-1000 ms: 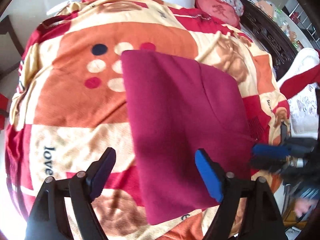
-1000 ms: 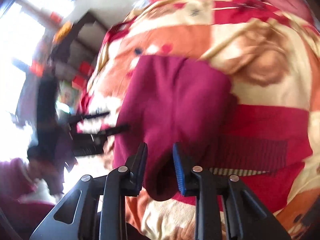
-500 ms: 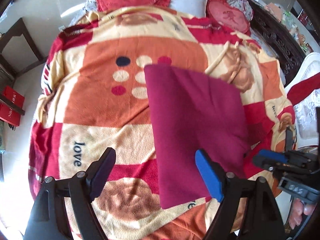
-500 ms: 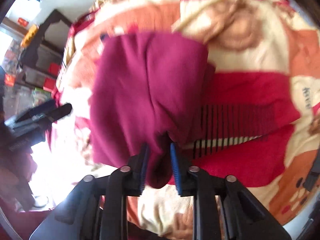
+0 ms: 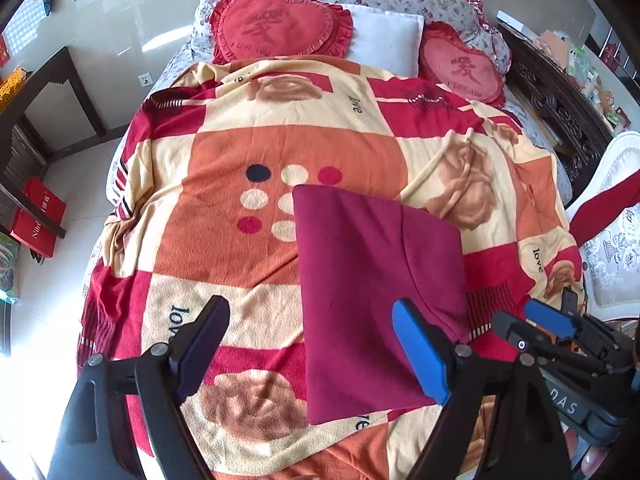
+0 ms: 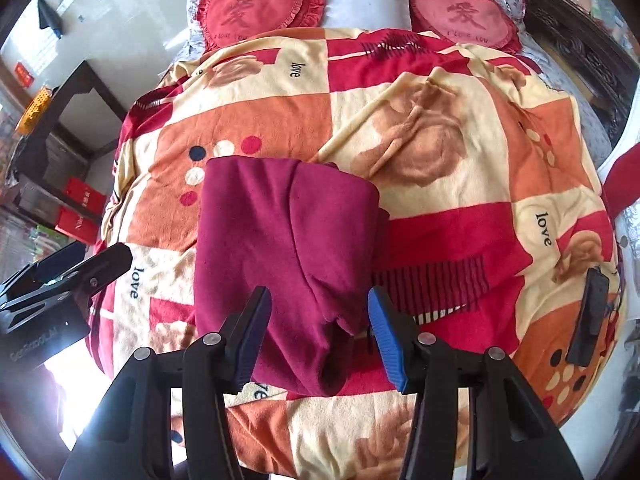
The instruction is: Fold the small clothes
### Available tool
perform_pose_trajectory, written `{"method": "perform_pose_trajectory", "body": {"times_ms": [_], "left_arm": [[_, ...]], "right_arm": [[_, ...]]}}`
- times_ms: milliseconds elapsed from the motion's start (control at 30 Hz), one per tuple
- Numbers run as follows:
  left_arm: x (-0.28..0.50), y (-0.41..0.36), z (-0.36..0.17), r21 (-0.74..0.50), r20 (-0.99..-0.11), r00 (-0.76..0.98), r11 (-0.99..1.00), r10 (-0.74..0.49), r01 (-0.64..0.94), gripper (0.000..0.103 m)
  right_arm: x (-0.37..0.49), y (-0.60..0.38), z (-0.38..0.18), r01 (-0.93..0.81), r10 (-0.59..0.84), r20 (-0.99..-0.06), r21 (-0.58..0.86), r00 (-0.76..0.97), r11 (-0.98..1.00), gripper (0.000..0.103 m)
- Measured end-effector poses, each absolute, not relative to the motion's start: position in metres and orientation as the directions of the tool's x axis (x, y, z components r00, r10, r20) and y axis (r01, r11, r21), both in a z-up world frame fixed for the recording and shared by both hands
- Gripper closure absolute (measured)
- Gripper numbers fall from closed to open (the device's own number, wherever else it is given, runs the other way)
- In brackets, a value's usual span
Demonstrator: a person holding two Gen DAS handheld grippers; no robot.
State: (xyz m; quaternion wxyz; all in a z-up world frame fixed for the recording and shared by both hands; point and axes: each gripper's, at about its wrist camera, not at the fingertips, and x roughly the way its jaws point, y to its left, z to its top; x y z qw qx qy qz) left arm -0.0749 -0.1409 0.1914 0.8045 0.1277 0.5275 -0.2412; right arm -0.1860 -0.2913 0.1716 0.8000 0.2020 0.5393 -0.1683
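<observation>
A folded maroon garment (image 5: 372, 292) lies flat on the patterned blanket (image 5: 240, 248) of a bed, near its front edge. My left gripper (image 5: 310, 312) hovers well above the garment's left part, open, with nothing between its fingers. The right gripper (image 6: 319, 300) hangs above the garment's (image 6: 280, 240) near folded end; its jaws are opening and the blue pads stand apart from the cloth. Each gripper shows in the other's view: the right gripper (image 5: 540, 324) at the lower right, the left gripper (image 6: 80, 260) at the left edge.
Two red heart cushions (image 5: 276, 24) and a white pillow (image 5: 384, 36) sit at the head of the bed. A dark side table (image 5: 44, 92) and red boxes (image 5: 36, 220) stand left of it. At the right are carved dark wood (image 5: 560, 108), a white chair (image 5: 616, 236) and a black device (image 6: 588, 316).
Both grippers have risen, so more of the bed shows. The right gripper, shut on the garment's near end before, has let go and spread its jaws. The garment now rests flat.
</observation>
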Motion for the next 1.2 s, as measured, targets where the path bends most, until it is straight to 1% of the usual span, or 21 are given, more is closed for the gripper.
{"method": "perform_pose_trajectory", "body": {"times_ms": [133,400,1200], "left_arm": [[-0.076,-0.141,0.188,-0.044,-0.914,0.325,0.856,-0.243,0.515,0.016],[-0.075,-0.136,0.184,-0.029,-0.919,0.327,0.866,-0.219,0.499,0.016],[-0.072,-0.13,0.176,-0.024,-0.927,0.317,0.875,-0.2,0.483,0.016]], "right_arm": [[-0.182,-0.292,0.17,0.496,-0.065,-0.933,0.128,0.354,0.859,0.072],[-0.173,-0.287,0.162,0.476,-0.043,-0.943,0.127,0.33,0.87,0.072],[-0.162,-0.279,0.153,0.458,-0.034,-0.953,0.113,0.301,0.882,0.072]]}}
